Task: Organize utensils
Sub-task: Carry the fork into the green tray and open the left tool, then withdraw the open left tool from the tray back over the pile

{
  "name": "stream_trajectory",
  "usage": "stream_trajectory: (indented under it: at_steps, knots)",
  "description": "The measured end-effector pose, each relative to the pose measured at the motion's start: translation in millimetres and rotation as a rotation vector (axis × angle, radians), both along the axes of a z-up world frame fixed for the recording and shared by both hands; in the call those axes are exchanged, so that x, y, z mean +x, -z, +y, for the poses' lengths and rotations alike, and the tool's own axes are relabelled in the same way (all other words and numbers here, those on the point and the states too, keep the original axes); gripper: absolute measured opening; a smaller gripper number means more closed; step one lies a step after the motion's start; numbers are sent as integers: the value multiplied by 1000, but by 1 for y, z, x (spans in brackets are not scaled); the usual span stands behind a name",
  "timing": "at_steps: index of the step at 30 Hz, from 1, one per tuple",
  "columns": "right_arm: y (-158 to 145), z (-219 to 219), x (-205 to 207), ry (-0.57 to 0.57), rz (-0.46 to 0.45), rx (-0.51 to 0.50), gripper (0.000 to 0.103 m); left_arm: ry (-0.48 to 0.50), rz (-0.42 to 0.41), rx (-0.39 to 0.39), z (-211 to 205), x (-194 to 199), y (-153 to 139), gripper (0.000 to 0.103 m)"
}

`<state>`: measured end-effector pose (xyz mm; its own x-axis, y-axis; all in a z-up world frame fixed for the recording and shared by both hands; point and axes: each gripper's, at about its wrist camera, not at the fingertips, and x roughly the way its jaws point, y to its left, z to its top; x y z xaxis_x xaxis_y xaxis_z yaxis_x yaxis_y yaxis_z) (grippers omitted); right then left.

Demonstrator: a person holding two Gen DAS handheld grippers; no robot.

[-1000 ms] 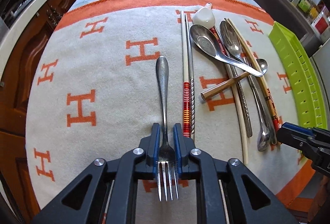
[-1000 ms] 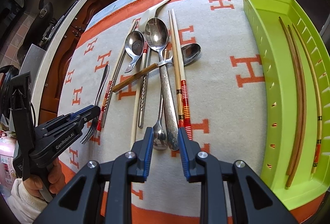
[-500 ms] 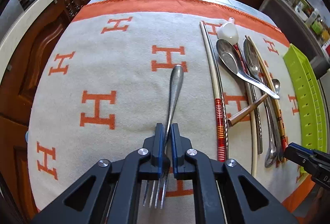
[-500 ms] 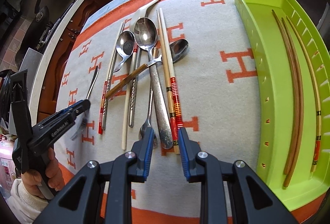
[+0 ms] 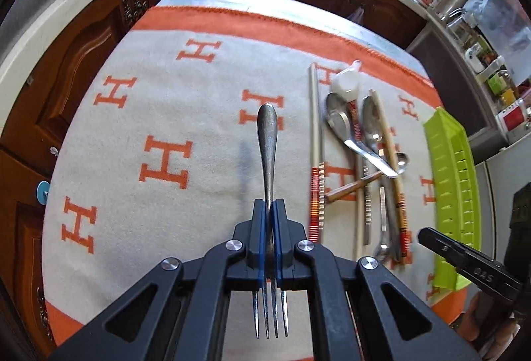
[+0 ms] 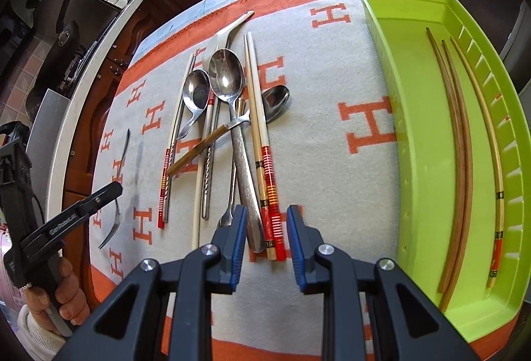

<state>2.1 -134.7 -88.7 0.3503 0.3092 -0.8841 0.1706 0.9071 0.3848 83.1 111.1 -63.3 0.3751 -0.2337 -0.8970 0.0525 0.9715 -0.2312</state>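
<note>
Since a second ago, the left gripper (image 5: 269, 211) has clamped onto the one fork (image 5: 268, 141) and lifted it off the cloth (image 5: 186, 102); its jaws have just closed on the fork's neck. In the left wrist view the fork stands at frame centre, handle pointing up the frame, four tines at the bottom, its shadow on the cloth to the left. In the right wrist view the fork (image 6: 120, 191) hangs at the left edge, held by a hand (image 6: 63, 291).

At lower centre of that view the right gripper (image 6: 267, 241) is narrowly parted and grips nothing, with the near ends of a spoon handle and a red-banded chopstick between its pads.

Beyond, in the middle of the frame, a pile (image 6: 225, 115) holds four metal spoons, one white ceramic spoon and several chopsticks.

On the right, the one green tray (image 6: 398, 68) holds three chopsticks (image 6: 461, 141).
</note>
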Motion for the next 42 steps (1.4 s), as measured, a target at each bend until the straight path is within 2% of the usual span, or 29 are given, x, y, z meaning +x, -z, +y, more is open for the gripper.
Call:
stream_trajectory:
  at_steps: [5, 9, 12, 20, 27, 31, 33, 35, 42]
  knots:
    - [-12, -8, -3, 11, -34, 1, 24, 57, -50, -44, -29, -10, -35, 2]
    - [-27, -21, -8, 41, -77, -13, 24, 144, -80, -92, -72, -16, -58, 2]
    - [-38, -38, -14, 81, -105, -22, 24, 213, -95, -98, -111, -22, -64, 2]
    - [-60, -109, -44, 267, -149, -64, 24, 365, -56, -125, -215, -32, -49, 2]
    - [-56, -157, -74, 377, -128, -90, 24, 400, 17, -74, -279, -35, -6, 2]
    - [-46, -167, -85, 381, -98, -94, 24, 420, 30, -31, -296, -38, 10, 3]
    - [-42, -167, -87, 371, -82, -94, 24, 415, 33, -27, -297, -39, 10, 10]
    - [-41, -163, -86, 355, -77, -97, 24, 410, 16, -28, -294, -41, 4, 21]
    - [-47, -141, -75, 283, -94, -90, 24, 361, -56, 0, -261, -47, -27, 30]
